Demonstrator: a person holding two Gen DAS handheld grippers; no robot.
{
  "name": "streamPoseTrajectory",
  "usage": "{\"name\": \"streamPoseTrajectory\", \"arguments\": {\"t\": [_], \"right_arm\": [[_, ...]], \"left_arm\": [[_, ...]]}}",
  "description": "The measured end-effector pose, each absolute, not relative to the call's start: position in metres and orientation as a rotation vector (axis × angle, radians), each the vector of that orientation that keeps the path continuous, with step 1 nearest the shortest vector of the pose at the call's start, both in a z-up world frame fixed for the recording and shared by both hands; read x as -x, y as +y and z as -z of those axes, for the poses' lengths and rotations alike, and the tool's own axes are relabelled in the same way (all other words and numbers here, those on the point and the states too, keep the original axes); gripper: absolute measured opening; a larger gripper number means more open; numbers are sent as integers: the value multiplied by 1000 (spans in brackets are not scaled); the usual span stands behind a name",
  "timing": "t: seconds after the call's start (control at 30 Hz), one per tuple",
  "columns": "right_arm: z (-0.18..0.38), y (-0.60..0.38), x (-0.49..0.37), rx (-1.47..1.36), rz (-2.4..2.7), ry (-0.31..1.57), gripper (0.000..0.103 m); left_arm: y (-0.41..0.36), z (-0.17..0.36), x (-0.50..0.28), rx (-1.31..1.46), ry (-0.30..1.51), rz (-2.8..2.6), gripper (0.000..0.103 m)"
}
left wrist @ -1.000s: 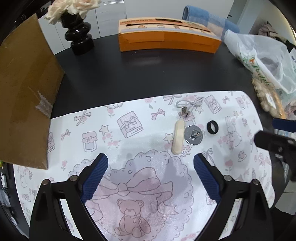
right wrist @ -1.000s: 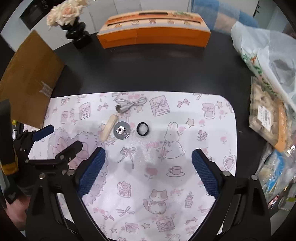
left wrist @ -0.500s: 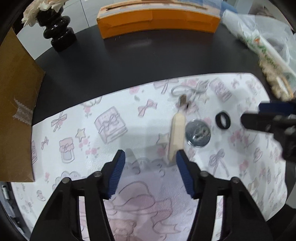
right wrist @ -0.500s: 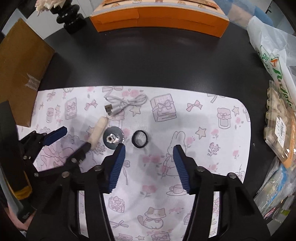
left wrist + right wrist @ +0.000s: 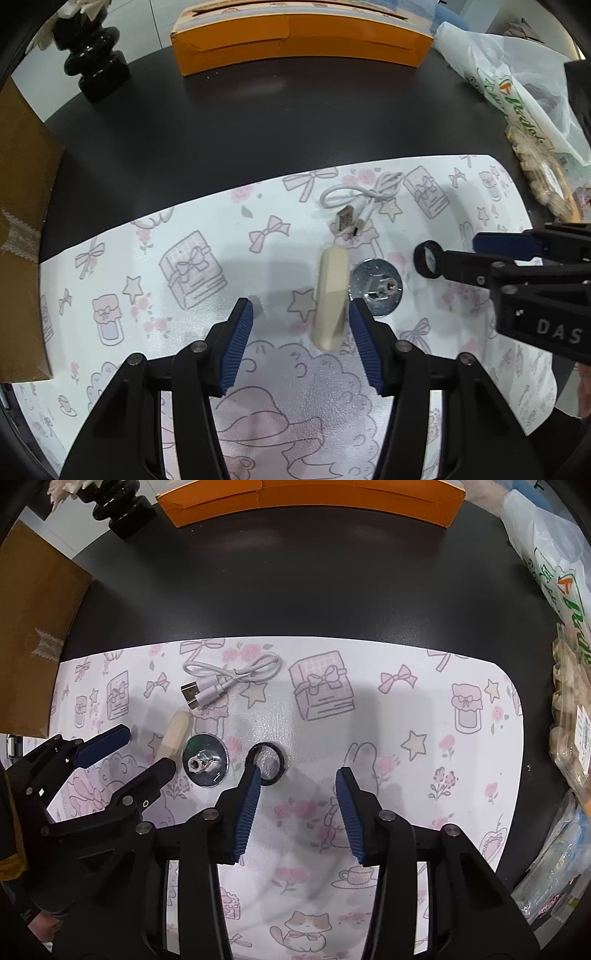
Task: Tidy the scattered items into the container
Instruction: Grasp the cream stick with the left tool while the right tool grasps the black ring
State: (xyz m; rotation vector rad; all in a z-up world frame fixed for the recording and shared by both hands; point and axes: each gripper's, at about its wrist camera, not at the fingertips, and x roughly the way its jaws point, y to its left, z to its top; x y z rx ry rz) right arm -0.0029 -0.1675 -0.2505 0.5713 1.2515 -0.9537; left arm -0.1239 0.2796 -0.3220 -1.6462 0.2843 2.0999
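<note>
Left tongs (image 5: 299,325) sit low over the patterned mat (image 5: 155,229), jaws parted and holding nothing, with the near end of the cream capsule (image 5: 332,291) lying between the blue pads (image 5: 238,345), close to the right-hand one. That capsule looks like smooth hard plastic: light, stiff, probably a bit slippery, so a squeeze across its narrow waist, not the rounded tip, seems the safest hold.

Right tongs (image 5: 297,805) are also parted and empty. Their left pad rests at the edge of the black ring (image 5: 266,763), maybe touching it; the ring is not centred in the gap. It looks like a small, light, rigid band lying flat, which may skid away if nudged; pinching across its outer rim should work.

Between the two lies the shiny metal disc (image 5: 205,759) with a raised hub; thin and flat, it is hard to get under, so the hub is the likelier grip. Beyond it, the white cable (image 5: 231,677) is loosely coiled, floppy and light; grab the bundle's middle. The orange box (image 5: 299,38) waits at the desk's (image 5: 221,125) far edge.
</note>
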Motion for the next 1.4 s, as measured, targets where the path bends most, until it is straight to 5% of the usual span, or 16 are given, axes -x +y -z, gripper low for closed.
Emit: {"name": "streamPoseTrajectory", "arguments": {"t": [0.3,0.53,0.63,1.4], "right_arm": [[259,-165,3,-540,963,1241,32],[257,-159,2,-480,993,1277,6],[254,-157,3,-491,1001,1282,5],[203,-103,-12,-525,959,1166,5]], "left_arm": [[288,331,131,1631,343,-2099,53],[290,331,131,1615,425,-2143,29],[286,332,135,1625,399,-2150,16],[261,291,131,1601,307,-2201,16]]}}
